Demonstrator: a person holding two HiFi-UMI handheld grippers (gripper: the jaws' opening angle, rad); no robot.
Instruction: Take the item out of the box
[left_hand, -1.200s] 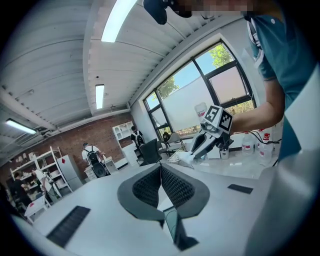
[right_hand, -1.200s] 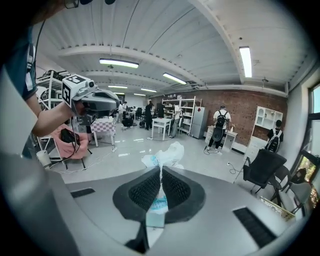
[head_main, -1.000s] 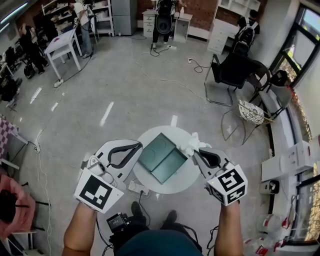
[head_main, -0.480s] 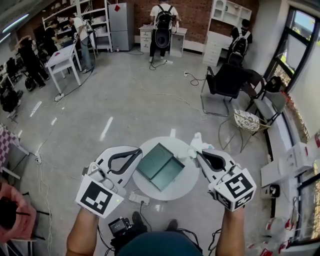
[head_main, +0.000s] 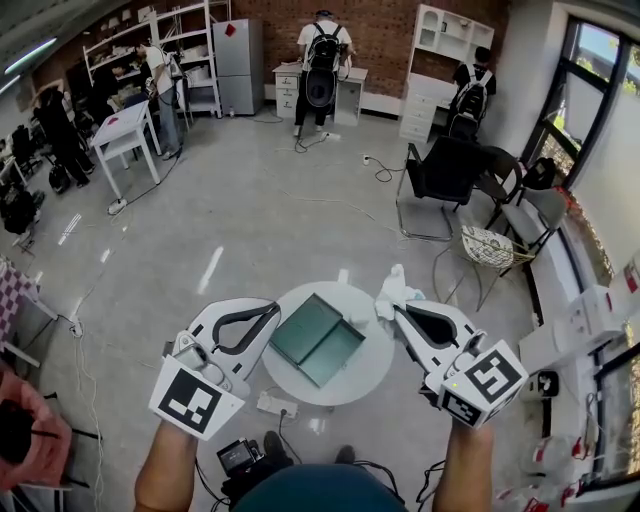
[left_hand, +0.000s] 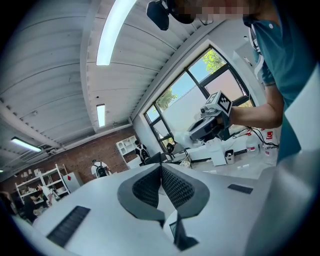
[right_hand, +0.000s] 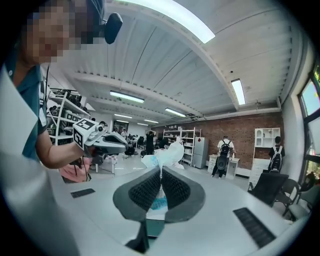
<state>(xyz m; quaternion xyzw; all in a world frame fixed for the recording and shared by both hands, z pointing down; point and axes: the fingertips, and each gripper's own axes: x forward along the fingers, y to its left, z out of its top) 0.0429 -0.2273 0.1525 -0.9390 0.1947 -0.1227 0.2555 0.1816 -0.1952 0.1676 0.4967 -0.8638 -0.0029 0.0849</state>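
Pinching a crinkly white-and-blue plastic packet (right_hand: 167, 152) between its ribbed dark pads, the right claw (head_main: 398, 308) holds it in the air by the far right rim of the round white worktop (head_main: 372, 384). The open dark-green rectangular box (head_main: 320, 338) lies mid-worktop. The left claw (head_main: 274, 306), left of the box, is closed on nothing.
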